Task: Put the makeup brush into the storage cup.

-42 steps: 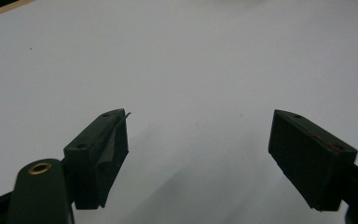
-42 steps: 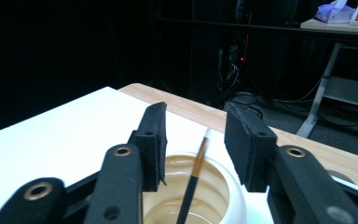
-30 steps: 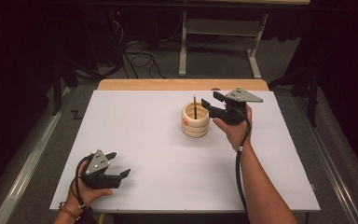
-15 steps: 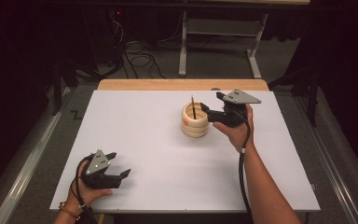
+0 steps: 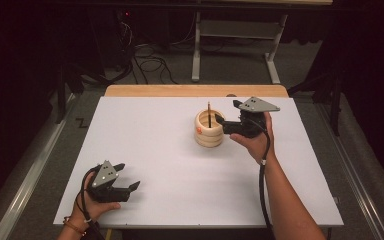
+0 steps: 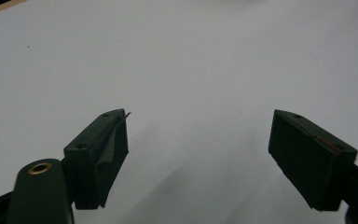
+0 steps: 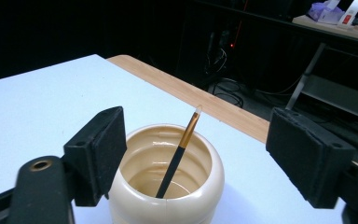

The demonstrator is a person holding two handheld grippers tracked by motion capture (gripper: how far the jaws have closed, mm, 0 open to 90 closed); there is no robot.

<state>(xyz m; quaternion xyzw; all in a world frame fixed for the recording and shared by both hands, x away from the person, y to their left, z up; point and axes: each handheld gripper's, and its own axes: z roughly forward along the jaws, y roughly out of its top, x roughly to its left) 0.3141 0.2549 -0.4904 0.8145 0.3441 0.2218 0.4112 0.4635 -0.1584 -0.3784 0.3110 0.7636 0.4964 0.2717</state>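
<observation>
The right claw (image 5: 223, 117) stands wide and released, its jaws having just been opening, with nothing pressed between the pads. Through the right gripper view the claw (image 7: 196, 158) hovers just beside and above a cream ribbed pot (image 7: 168, 186), whose mouth sits between the spread jaws. A thin brush (image 7: 179, 154) leans inside the pot, black handle down, gold collar and pale tip up. In the high view the pot (image 5: 209, 130) rests on the white surface (image 5: 155, 150), toward its far middle, brush (image 5: 209, 114) upright. The left claw (image 5: 127, 176) lies released near the surface's front left corner, well apart from the pot, jaws spread over bare white.
</observation>
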